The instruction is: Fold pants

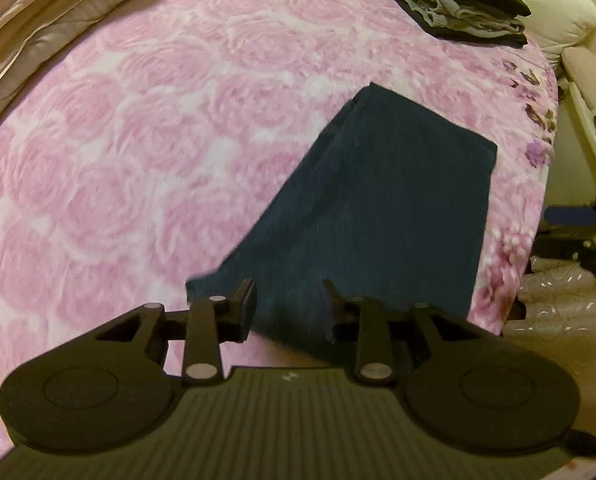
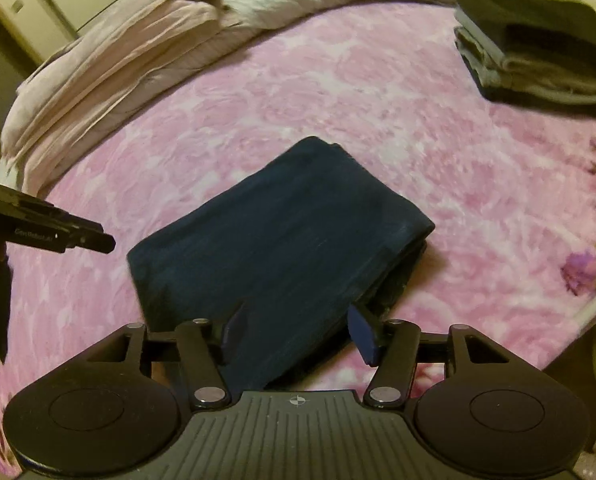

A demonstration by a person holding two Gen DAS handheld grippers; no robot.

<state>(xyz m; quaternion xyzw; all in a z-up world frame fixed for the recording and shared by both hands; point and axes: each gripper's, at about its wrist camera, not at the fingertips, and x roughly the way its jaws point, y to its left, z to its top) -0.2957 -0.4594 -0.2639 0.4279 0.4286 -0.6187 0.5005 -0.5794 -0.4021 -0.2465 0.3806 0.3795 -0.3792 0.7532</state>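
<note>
While the folded pants (image 2: 282, 236) lie on the bed (image 2: 377, 92), your left gripper (image 1: 289, 300) and right gripper (image 2: 298, 332) have fingers spread apart, gripping nothing.

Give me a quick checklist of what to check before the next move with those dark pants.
1. Dark blue pants lie folded on the pink blanket: ok.
2. Left gripper jaws apart, over the near edge: ok.
3. Right gripper jaws apart, straddling the near edge: ok.
4. Either gripper actually pinching cloth: cannot tell.
5. Layers even at the right fold: not ok, lower layers show beneath the top one.
6. Stack of folded clothes lies apart from the pants: ok.
</note>
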